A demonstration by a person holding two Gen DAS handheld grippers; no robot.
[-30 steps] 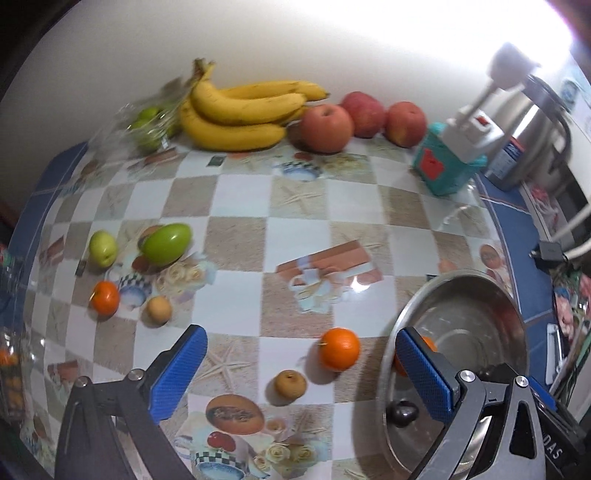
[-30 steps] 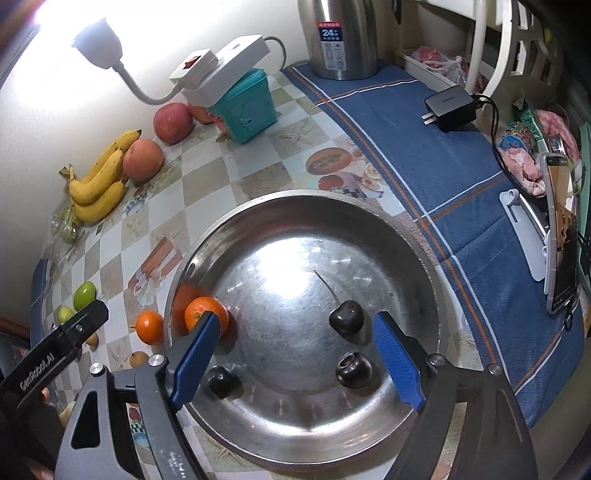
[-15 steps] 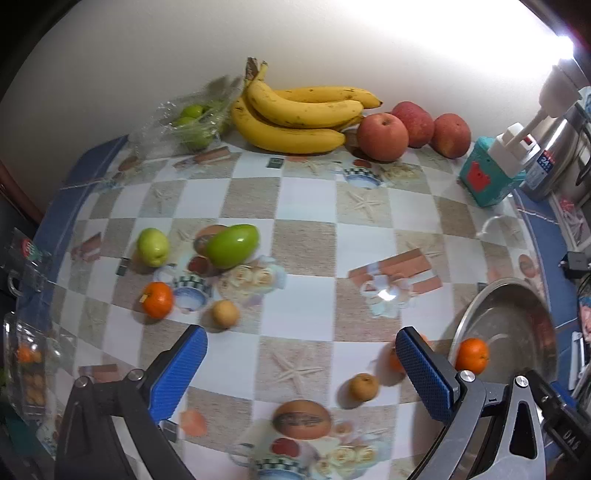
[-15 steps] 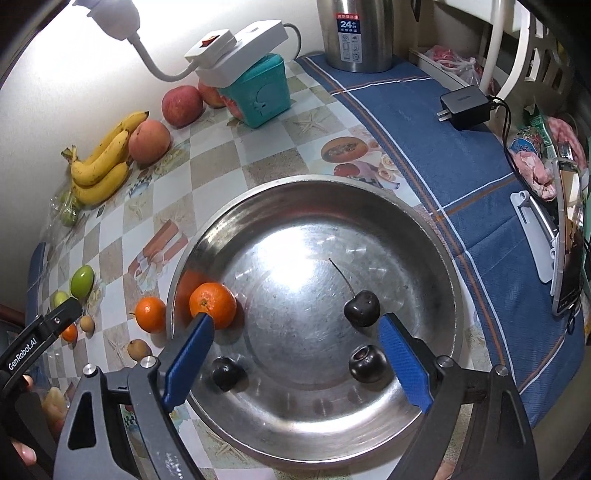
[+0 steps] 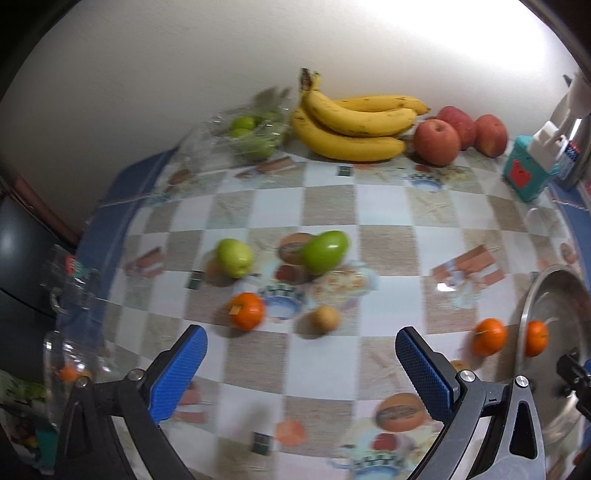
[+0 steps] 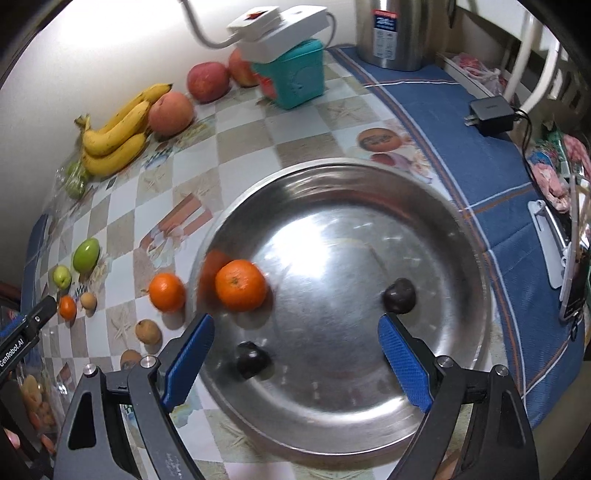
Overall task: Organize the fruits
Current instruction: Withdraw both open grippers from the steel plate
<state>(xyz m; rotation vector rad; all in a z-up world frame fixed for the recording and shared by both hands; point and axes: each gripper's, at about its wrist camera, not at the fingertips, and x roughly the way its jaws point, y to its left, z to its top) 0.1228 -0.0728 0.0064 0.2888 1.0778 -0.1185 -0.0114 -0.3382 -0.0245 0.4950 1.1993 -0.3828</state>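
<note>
A steel bowl [image 6: 424, 229] holds one orange [image 6: 241, 285] and two dark cherries [image 6: 399, 296]. My right gripper [image 6: 295, 354] is open and empty over the bowl's near side. My left gripper [image 5: 301, 365] is open and empty above the checked tablecloth. Ahead of it lie an orange [image 5: 246, 311], a small brown fruit [image 5: 324, 318], a green apple [image 5: 234, 257] and a green mango [image 5: 325, 252]. Another orange [image 5: 489, 335] lies just outside the bowl's rim [image 5: 532, 295]. Bananas [image 5: 351, 125] and red apples [image 5: 436, 141] sit by the wall.
A teal box [image 6: 295, 74] with a white lamp base on it, a steel kettle [image 6: 395, 33] and a black charger [image 6: 491, 114] stand at the back right. A bag of green fruit [image 5: 251, 136] lies left of the bananas. A clear container [image 5: 70, 354] is at the left edge.
My left gripper has swung left, away from the bowl and toward the loose fruit at the table's left. My right gripper has moved closer over the bowl. One cherry is no longer in sight.
</note>
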